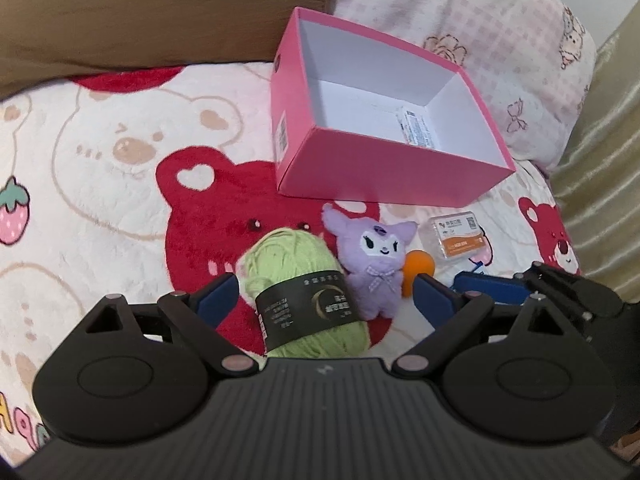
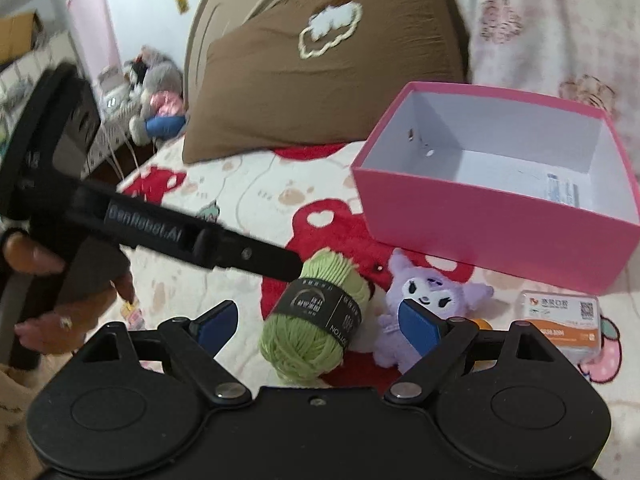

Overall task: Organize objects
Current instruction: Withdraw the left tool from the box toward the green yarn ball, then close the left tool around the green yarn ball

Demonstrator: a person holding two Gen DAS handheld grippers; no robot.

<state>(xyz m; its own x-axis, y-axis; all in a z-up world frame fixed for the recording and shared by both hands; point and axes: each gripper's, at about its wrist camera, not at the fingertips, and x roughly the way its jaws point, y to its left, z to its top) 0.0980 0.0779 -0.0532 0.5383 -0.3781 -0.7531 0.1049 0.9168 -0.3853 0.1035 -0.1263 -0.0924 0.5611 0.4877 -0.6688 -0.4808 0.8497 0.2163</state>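
Here, yarn ball [image 1: 301,297] lies lengthwise toward box [image 1: 384,168].

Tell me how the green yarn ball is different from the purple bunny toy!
The green yarn ball is a plain roll with a black paper band; the purple bunny toy has a face, ears and a checked bow. The yarn is bigger and lies on its side, while the toy lies face up. Both look soft and lie side by side on the blanket, outside the pink box.
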